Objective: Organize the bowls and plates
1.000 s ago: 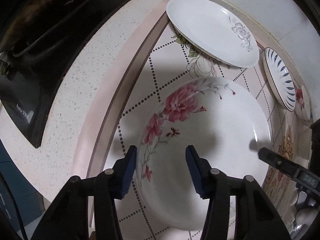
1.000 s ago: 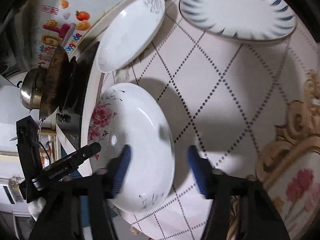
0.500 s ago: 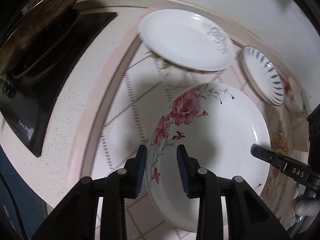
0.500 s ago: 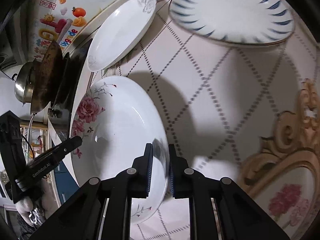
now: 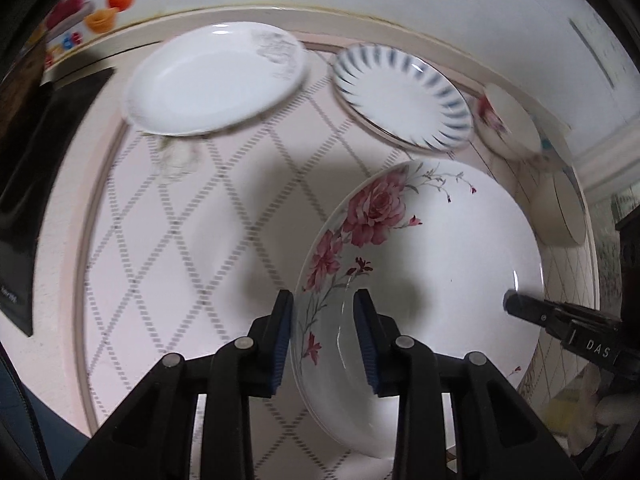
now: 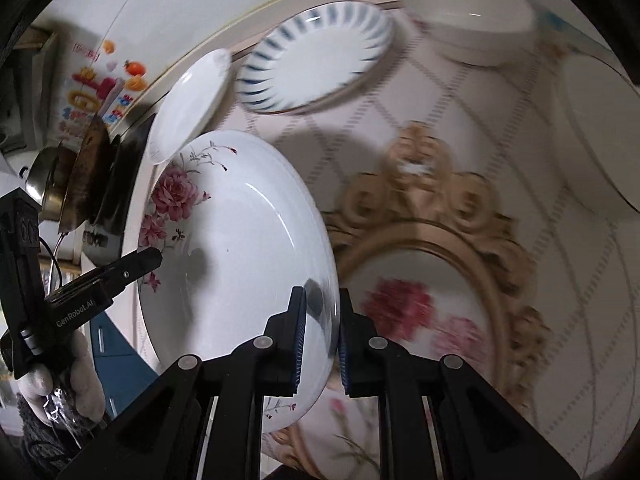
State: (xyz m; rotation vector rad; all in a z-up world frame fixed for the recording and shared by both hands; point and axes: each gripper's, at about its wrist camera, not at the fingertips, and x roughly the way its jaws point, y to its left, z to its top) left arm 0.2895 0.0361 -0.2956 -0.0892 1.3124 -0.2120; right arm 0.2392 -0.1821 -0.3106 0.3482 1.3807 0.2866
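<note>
A large white plate with pink roses is held off the patterned tablecloth by both grippers. My left gripper is shut on its left rim. My right gripper is shut on its right rim; the plate also shows in the right wrist view. The right gripper's finger appears at the plate's far edge in the left wrist view. A plain white plate, a blue-striped plate and a rose-printed bowl lie along the back.
A black stove lies left of the cloth, with a steel pot on it. A white bowl and another white dish sit at the back right. A wall runs close behind.
Both grippers closed on the rose plate's rims and lifted it. The plate has moved right and away from the stove, bringing the striped plate and the bowls into view.
</note>
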